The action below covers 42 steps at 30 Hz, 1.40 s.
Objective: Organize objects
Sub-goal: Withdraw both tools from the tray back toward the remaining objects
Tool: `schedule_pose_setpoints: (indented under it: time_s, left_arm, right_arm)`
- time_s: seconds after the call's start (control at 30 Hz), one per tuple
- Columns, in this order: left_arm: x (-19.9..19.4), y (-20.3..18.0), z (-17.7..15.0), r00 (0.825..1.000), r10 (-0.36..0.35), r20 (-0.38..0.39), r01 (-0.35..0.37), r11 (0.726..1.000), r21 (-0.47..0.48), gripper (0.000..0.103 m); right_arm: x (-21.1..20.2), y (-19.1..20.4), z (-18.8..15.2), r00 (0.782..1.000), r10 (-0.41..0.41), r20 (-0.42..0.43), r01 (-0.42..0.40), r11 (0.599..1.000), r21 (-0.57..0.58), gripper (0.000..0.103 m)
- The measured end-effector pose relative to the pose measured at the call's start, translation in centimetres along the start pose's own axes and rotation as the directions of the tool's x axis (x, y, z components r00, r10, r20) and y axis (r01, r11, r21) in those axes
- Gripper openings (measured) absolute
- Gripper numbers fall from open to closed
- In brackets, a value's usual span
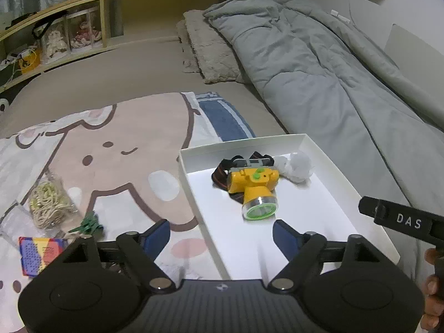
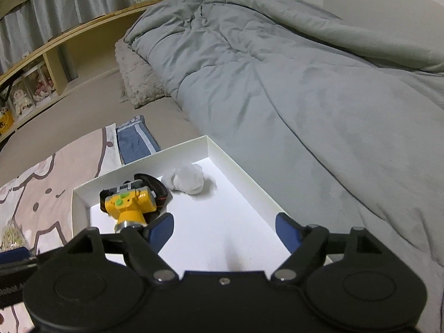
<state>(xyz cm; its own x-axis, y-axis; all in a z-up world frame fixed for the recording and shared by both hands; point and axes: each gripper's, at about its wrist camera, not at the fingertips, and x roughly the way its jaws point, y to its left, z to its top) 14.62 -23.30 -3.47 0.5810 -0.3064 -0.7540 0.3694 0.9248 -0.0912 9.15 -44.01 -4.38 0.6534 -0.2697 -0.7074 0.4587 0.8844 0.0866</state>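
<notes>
A white shallow box (image 1: 191,172) lies on the bed. In it are a yellow headlamp (image 1: 254,187) with a black strap and a white crumpled wad (image 1: 298,166). My left gripper (image 1: 222,236) is open and empty, straddling the box's near left wall. Left of it on the cartoon blanket lie a clear bag of cord (image 1: 48,202), a green toy (image 1: 90,223) and a colourful card (image 1: 38,254). In the right wrist view my right gripper (image 2: 224,230) is open and empty above the box (image 2: 83,197), near the headlamp (image 2: 130,204) and wad (image 2: 187,179).
A grey duvet (image 1: 319,69) runs along the right side next to the box. A fuzzy pillow (image 1: 208,52) lies behind. A wooden shelf (image 1: 102,19) with boxed dolls stands at the back left. The right gripper's body (image 1: 402,222) shows at the left view's right edge.
</notes>
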Motion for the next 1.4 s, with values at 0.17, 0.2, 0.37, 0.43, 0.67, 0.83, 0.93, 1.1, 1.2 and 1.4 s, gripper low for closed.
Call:
schedule_pose_setpoints:
  time_s: [0.17,0.2,0.37,0.43,0.67,0.83,0.93,1.1,1.2,1.4]
  left_arm:
    - [-1.2,0.9,-0.7,1.0,0.017,0.012,-0.017,1.0,-0.004,0.096]
    - [-1.4,1.0,-0.9,1.0,0.022,0.015,-0.022,1.0,-0.004,0.098]
    - [-2.1,1.8,-1.6,0.999,0.046,0.027,-0.047,0.999,0.006,0.103]
    - [-2.4,2.1,-2.0,0.998,0.056,0.031,-0.056,0.998,0.002,0.103]
    - [-3.4,3.2,-3.0,0.995,0.086,0.045,-0.085,0.996,-0.009,0.103]
    - [-4.4,3.9,-3.5,0.994,0.088,0.059,-0.087,0.996,-0.026,0.103]
    - [-5.0,4.4,-3.7,0.995,0.08,0.064,-0.078,0.996,-0.042,0.103]
    - [-6.1,5.7,-4.2,0.992,0.092,0.081,-0.088,0.994,-0.058,0.103]
    - [-6.9,6.9,-4.4,0.99,0.11,0.093,-0.103,0.992,-0.076,0.103]
    - [-8.6,10.3,-4.7,0.977,0.181,0.113,-0.168,0.979,-0.118,0.103]
  right_arm:
    - [-1.4,0.1,-1.0,1.0,-0.024,0.013,0.024,0.999,-0.036,0.086]
    - [-1.7,0.1,-1.1,0.999,-0.027,0.017,0.028,0.999,-0.042,0.087]
    - [-3.2,0.2,-1.9,0.999,-0.032,0.037,0.034,0.997,-0.066,0.096]
    - [-3.6,0.3,-2.3,0.999,-0.032,0.038,0.035,0.996,-0.077,0.098]
    - [-5.2,0.5,-3.2,0.998,-0.042,0.055,0.048,0.994,-0.099,0.103]
    - [-6.2,0.5,-3.9,0.998,-0.031,0.055,0.037,0.994,-0.101,0.103]
    - [-6.6,0.5,-4.1,0.998,-0.021,0.059,0.027,0.995,-0.098,0.103]
    - [-6.9,1.1,-4.3,0.998,-0.003,0.07,0.011,0.994,-0.107,0.103]
    - [-7.1,1.7,-4.3,0.997,0.022,0.075,-0.014,0.994,-0.108,0.103]
    - [-6.9,3.8,-4.3,0.997,0.055,0.062,-0.045,0.987,-0.153,0.103]
